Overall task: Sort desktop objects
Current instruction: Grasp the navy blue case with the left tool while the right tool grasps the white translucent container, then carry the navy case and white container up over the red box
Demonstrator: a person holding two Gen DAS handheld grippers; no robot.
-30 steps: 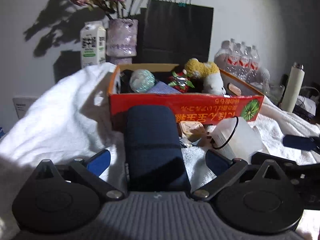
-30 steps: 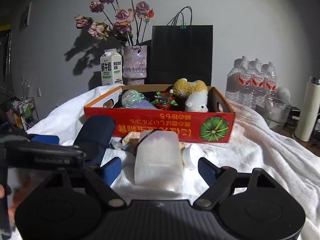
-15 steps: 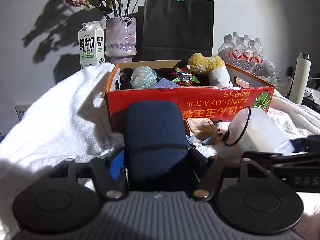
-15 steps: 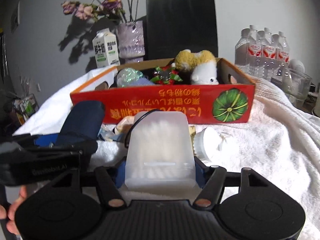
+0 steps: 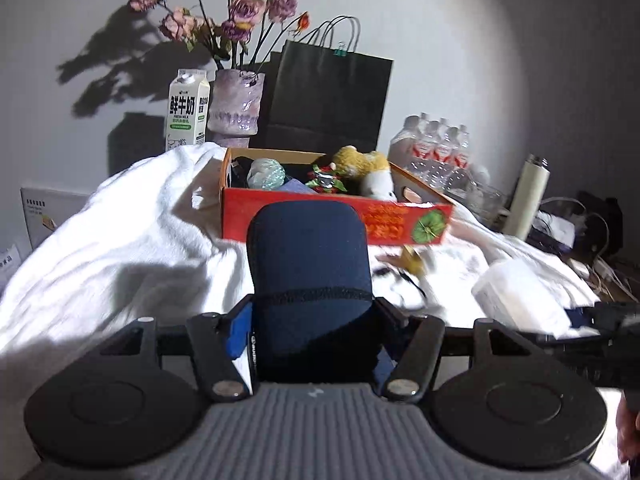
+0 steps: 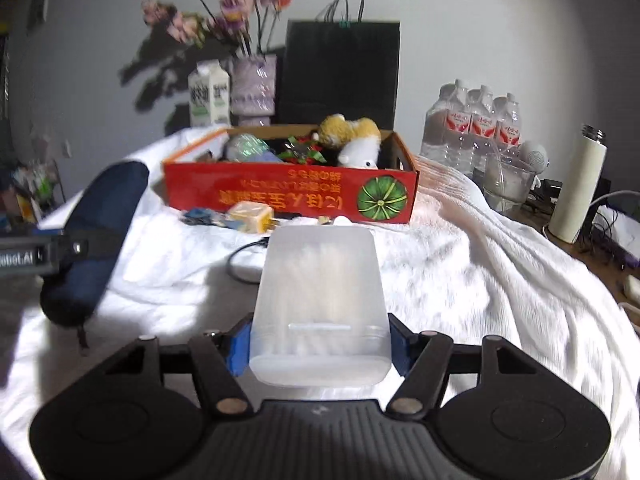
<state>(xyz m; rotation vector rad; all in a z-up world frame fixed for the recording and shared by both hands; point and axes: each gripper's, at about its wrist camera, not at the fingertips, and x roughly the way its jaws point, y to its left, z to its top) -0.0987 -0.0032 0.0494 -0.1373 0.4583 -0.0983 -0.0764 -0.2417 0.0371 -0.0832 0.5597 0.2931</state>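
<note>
Item 1: navy pouch (image 5: pixel 308 280), clamped in left gripper (image 5: pixel 310 332) fingers. Item 2: translucent container (image 6: pixel 320 304), contents probably cotton swabs, clamped in right gripper (image 6: pixel 320 344). Both held above the white cloth (image 6: pixel 460 272). Step: carrying. Next: release both into red box (image 6: pixel 288 196).

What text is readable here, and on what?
"鲜牛奶" and "FRESH MILK": milk carton.
Partial "...AI": left gripper, as seen from the right wrist view.
Yellow print on the red box: upside down, too blurred to read.
Red labels on the water bottles: too small to read.
</note>
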